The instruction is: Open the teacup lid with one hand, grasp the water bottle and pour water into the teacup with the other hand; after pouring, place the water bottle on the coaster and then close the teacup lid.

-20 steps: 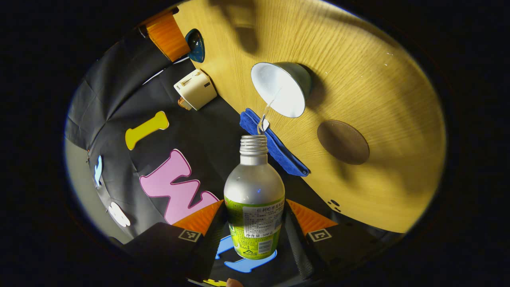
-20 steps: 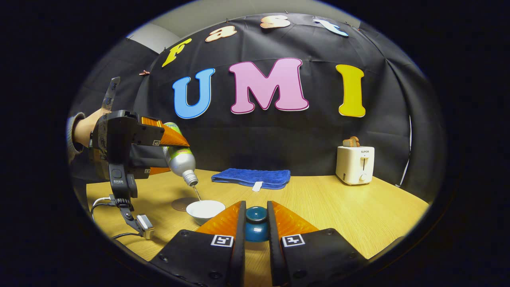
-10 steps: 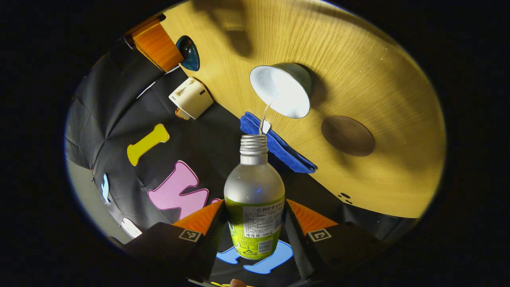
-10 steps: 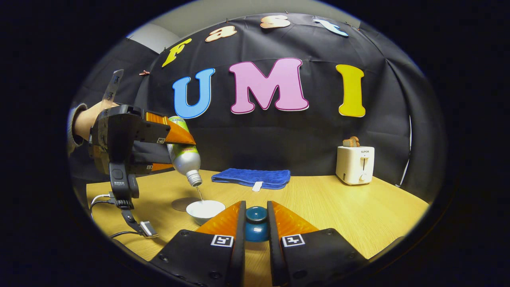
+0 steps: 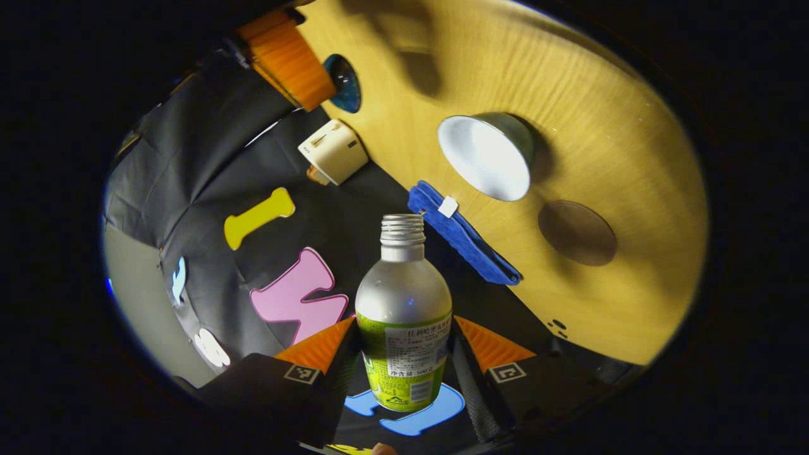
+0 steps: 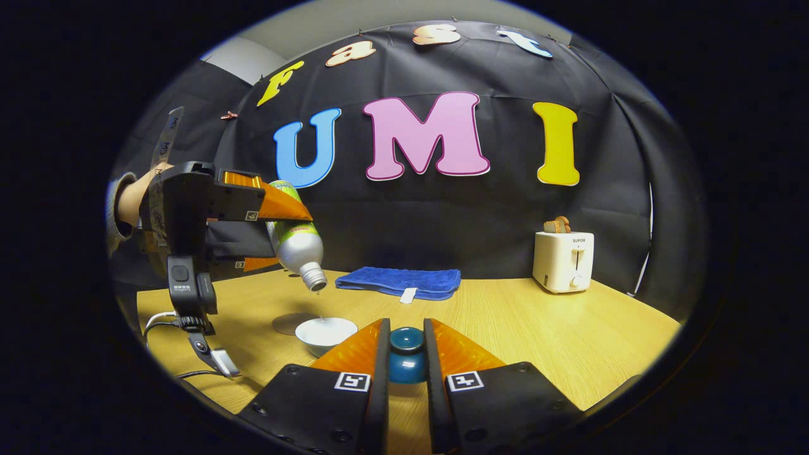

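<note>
A: Starting at the left of the right gripper view: left gripper (image 6: 287,237) held up by a hand (image 6: 129,199), pinching the water bottle (image 6: 296,243) by its body, neck tilted down, mouth above the teacup (image 6: 326,333) and slightly to its left.

B: In the teacup?

A: White inside, open, standing on the bench (image 6: 537,335); water level impossible to judge. Just left of the teacup and behind it, the round coaster (image 6: 292,323), bare. Right of the teacup, right gripper (image 6: 406,354) clamped on the blue teacup lid (image 6: 406,361), held off the teacup.

B: And beyond the teacup?

A: Blue cloth (image 6: 399,280) near the back edge; white toaster (image 6: 562,260) far to the right.

B: Anything extra from the left gripper view?

A: Bottle label (image 5: 409,366) and the uncapped threaded mouth, both fingers (image 5: 322,346) pressed on the bottle's sides; teacup (image 5: 485,158) seen straight into its white interior, coaster (image 5: 577,232) beside it.
</note>
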`<state>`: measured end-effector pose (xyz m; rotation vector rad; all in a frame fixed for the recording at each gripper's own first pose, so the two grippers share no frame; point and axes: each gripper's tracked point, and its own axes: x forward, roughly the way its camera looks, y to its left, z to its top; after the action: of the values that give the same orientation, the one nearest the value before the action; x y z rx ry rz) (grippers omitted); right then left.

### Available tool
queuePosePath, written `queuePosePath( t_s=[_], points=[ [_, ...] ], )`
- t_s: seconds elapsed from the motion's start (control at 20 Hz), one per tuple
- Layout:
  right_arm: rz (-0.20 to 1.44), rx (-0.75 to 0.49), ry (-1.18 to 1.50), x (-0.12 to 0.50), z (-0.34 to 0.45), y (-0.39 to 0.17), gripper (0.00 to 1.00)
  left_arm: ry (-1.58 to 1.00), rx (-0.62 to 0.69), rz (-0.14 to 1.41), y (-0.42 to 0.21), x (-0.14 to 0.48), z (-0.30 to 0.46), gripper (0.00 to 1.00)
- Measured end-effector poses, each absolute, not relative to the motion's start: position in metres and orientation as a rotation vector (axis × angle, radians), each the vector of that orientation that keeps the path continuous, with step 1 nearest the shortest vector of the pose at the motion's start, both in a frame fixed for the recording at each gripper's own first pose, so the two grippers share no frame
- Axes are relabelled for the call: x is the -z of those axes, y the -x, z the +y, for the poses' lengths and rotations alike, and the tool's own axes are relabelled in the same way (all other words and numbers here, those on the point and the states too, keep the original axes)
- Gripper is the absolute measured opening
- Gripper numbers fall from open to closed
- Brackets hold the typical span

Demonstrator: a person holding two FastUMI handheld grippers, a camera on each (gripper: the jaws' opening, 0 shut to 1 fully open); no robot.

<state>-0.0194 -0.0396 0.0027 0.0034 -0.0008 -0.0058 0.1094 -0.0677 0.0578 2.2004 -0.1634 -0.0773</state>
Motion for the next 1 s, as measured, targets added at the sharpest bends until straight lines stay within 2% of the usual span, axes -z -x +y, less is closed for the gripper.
queuePosePath(
  t_s=[0.25,0.45,0.75,1.0],
  points=[
    [-0.001,0.007,-0.003,-0.002,-0.04,0.019,0.29,-1.72,0.077,-0.13,-0.106,-0.032,-0.054,0.81],
    [-0.001,0.013,-0.002,-0.003,-0.041,0.019,0.29,-1.195,0.138,-0.146,-0.09,-0.026,-0.061,0.8],
    [0.0,0.017,-0.002,-0.002,-0.042,0.02,0.29,-0.437,0.185,-0.219,-0.082,-0.065,-0.059,0.8],
    [-0.001,0.017,-0.003,-0.003,-0.042,0.02,0.29,-0.073,0.157,-0.197,-0.092,-0.058,-0.033,0.8]
  ],
)
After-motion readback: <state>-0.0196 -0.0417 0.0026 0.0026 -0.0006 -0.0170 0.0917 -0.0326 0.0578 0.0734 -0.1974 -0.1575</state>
